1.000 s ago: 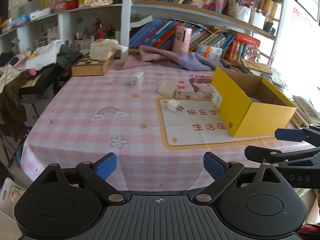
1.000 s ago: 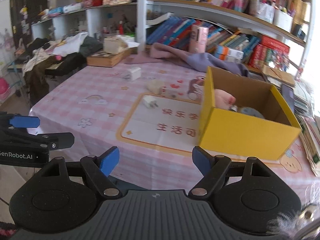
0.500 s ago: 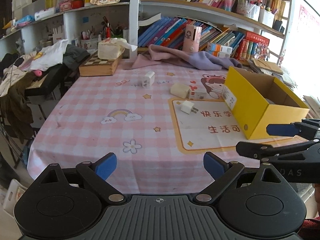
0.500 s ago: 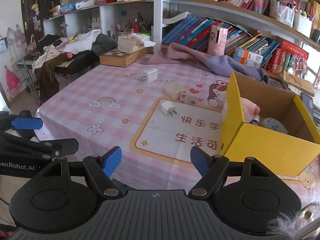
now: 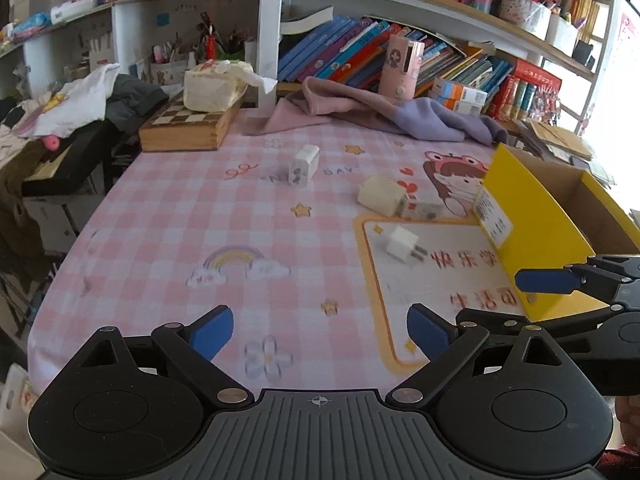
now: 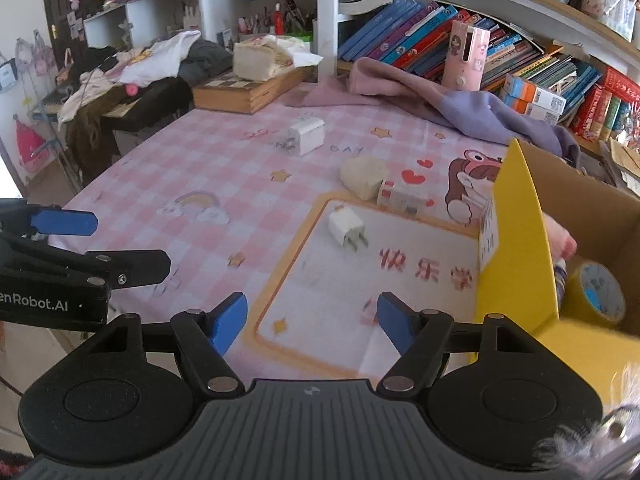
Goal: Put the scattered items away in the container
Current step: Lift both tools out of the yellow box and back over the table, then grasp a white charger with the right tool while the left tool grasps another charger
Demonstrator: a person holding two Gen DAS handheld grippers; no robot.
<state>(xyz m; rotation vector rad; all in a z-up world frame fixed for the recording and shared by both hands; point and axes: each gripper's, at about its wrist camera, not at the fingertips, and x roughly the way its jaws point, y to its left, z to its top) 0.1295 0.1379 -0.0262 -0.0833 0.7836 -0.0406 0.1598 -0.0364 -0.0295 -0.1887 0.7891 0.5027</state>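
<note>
On left tool (image 6: 64, 240) body: "enRobot.AI"; jaws apart, empty. Right tool (image 6: 312, 322) closing, empty. Tablecloth (image 5: 160, 220) print: "DAY".

Both wrist cameras look forward and downward from the near table edge across the pink checked tablecloth (image 5: 168, 216) toward the bookshelves (image 6: 440, 36). They share the small white charger (image 5: 402, 245), yellow box (image 6: 516, 248) and each other's gripper at the side.
</note>
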